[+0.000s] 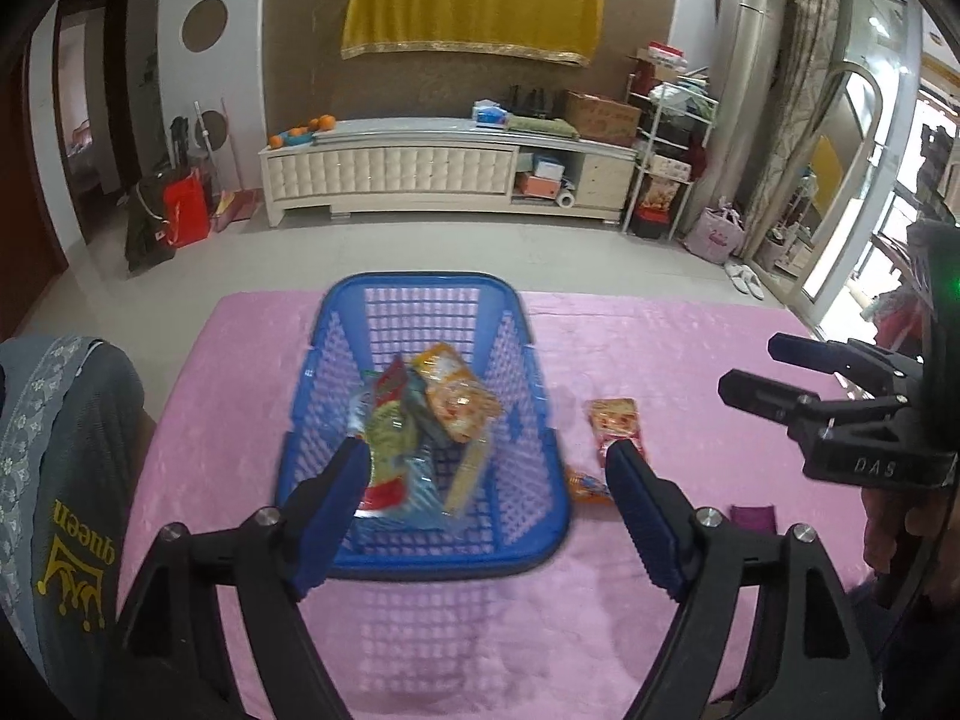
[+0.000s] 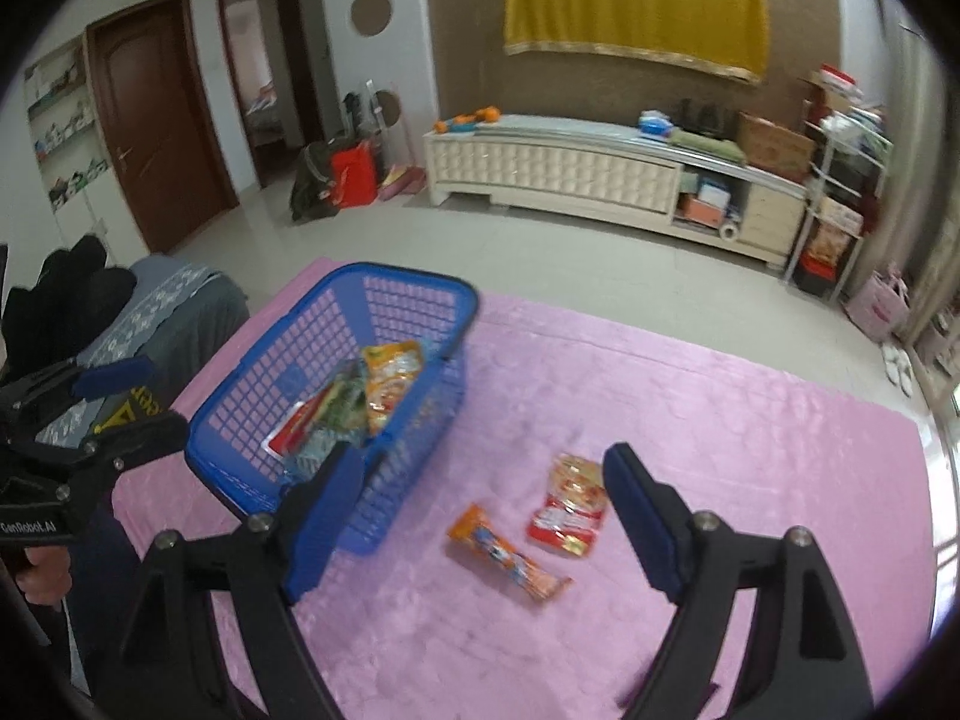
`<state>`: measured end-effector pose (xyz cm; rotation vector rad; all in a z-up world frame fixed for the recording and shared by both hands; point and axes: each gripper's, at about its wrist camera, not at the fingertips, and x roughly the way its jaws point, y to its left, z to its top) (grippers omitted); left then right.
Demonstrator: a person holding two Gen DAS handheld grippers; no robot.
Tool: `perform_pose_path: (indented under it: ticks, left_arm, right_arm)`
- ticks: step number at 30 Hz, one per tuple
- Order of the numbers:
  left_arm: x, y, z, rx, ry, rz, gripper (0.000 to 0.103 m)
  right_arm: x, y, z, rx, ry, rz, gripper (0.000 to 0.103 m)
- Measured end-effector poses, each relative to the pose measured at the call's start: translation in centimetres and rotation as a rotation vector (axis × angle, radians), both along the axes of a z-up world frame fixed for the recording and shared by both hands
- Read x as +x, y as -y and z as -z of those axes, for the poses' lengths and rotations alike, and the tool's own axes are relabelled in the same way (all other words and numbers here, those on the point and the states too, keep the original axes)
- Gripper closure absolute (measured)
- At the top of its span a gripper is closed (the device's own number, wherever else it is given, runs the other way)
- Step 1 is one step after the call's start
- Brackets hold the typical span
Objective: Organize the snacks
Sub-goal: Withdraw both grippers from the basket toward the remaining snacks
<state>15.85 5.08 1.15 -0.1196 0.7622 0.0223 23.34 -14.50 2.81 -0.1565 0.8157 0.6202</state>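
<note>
At the far left a grey knitted garment with a pale lace band (image 1: 57, 456) carries a yellow crown and the word "queen". Beside it, on the pink crinkled tablecloth (image 1: 690, 360), stands the blue plastic lattice basket (image 1: 420, 288), rectangular with rounded corners. Inside it lies a loose heap of glossy snack packets (image 1: 432, 420): an orange-and-yellow pouch on top, with green, red and clear wrappers under it; their print is too blurred to read. The left gripper (image 1: 486, 474), black-framed with ribbed blue pads, hangs over the basket's near end with its jaws wide apart and nothing between them.

Right of the basket, on the cloth, lie a long orange foil stick packet (image 2: 507, 552) and, just beside it, a red-and-yellow crimped pouch (image 2: 570, 507), apart from each other. The right gripper (image 2: 474, 480) hovers above them, jaws spread and empty. Its body reads "DAS" in the left wrist view; the left one's reads "GenRobot.AI" in the right wrist view.
</note>
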Motion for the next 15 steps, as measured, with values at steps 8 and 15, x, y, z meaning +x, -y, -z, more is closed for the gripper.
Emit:
perform_pose_path:
  ticks: [8, 15]
  left_arm:
    - [-0.3, 4.8, 0.7, 0.005, -0.011, 0.05, 0.024]
    - [0.9, 8.8, 2.3, 0.02, -0.055, 0.087, 0.024]
  right_arm:
    - [-1.3, 4.5, 0.1, 0.001, 0.016, 0.049, 0.017]
    - [-1.8, 8.0, 1.3, -0.007, 0.006, 0.072, 0.017]
